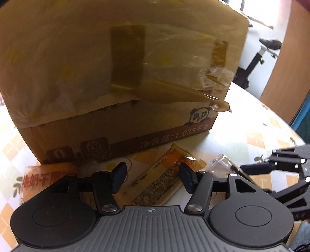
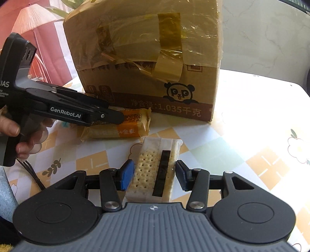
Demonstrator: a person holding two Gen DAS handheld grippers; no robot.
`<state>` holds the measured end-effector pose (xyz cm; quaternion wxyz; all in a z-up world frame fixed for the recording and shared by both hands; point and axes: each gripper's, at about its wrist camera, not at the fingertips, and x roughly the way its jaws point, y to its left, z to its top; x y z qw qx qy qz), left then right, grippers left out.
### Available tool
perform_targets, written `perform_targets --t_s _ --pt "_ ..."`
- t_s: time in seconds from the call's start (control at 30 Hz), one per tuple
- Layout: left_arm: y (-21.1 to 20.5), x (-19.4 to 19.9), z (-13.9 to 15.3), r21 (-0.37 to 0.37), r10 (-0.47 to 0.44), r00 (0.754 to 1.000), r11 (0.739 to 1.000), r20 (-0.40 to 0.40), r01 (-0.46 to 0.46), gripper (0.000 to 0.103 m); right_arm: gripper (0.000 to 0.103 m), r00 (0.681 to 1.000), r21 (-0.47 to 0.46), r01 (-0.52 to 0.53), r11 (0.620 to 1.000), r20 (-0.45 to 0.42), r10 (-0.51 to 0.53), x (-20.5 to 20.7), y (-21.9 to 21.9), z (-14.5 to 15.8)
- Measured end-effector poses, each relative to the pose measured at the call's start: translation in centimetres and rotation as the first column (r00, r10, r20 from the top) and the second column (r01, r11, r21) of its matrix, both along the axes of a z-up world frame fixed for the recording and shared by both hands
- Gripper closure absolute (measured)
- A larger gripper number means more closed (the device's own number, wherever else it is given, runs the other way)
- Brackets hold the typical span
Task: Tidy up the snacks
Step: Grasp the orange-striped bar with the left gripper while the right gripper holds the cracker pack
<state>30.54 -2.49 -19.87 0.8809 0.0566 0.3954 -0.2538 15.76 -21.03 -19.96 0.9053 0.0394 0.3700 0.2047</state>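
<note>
Snacks lie on the table [image 1: 251, 120] before a taped cardboard box [image 1: 120, 77]. Left wrist view: left gripper [image 1: 153, 177], jaws apart and empty, above an orange packet [image 1: 164, 174]; closing off-centre could push it aside. Right wrist view: right gripper [image 2: 155, 174] straddles a cracker pack [image 2: 155, 170], contact unclear; squeezing may crush it. Legible: "GenRobot.AI"; box "1.035".

Surface [image 2: 251, 116] round-edged, covered with cloth of orange and pale checks with flower prints, glaring under strong sunlight. Bright window [image 1: 257, 11] behind. Wooden panel [image 1: 290, 58] at right. Pale marbled wall [image 2: 261, 34]. Lamp shade [image 2: 33, 18] against reddish curtain [image 2: 46, 52].
</note>
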Motion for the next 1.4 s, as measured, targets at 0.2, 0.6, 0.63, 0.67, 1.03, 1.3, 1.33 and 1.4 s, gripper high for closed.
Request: perform_targets --t_s 0.2,0.6,0.63,0.67,1.03,1.3,1.33,1.4 --pt "0.9 -0.4 -0.4 -0.031 0.010 1.000 0.999 -0.023 -0.011 0.039 0.053 1.000 -0.010 0.000 1.000 0.001 0.000 0.1 0.2 -0.1" --pt "0.2 -0.8 -1.5 0.041 -0.005 0.999 0.999 -0.036 0.006 0.038 0.053 1.000 -0.019 0.000 1.000 -0.002 0.000 0.3 0.5 -0.2" --pt "0.0 -0.8 -1.7 0.050 0.001 0.999 0.999 -0.035 0.001 0.038 0.053 1.000 -0.020 -0.001 1.000 -0.002 0.001 0.4 0.5 -0.2" --pt "-0.1 -0.8 -1.8 0.057 0.005 0.999 0.998 -0.031 -0.004 0.039 0.053 1.000 -0.022 -0.003 1.000 -0.002 0.003 0.4 0.6 -0.2" --pt "-0.1 -2.7 -2.2 0.010 0.062 0.996 0.998 -0.061 -0.061 0.063 0.053 1.000 -0.033 0.000 0.999 -0.008 0.000 1.1 1.1 -0.4" --pt "0.3 -4.8 -2.3 -0.012 0.115 0.991 0.993 -0.061 -0.116 0.064 0.051 0.999 -0.035 0.008 0.999 -0.035 -0.009 1.3 1.3 -0.3" --pt "0.3 -5.0 -2.3 -0.013 0.119 0.991 0.993 -0.062 -0.120 0.064 0.050 0.999 -0.031 0.007 1.000 -0.037 -0.008 1.3 1.4 -0.3" --pt "0.3 -5.3 -2.3 -0.016 0.125 0.990 0.992 -0.065 -0.126 0.064 0.050 0.999 -0.036 0.003 0.999 -0.038 -0.004 1.2 1.5 -0.4"
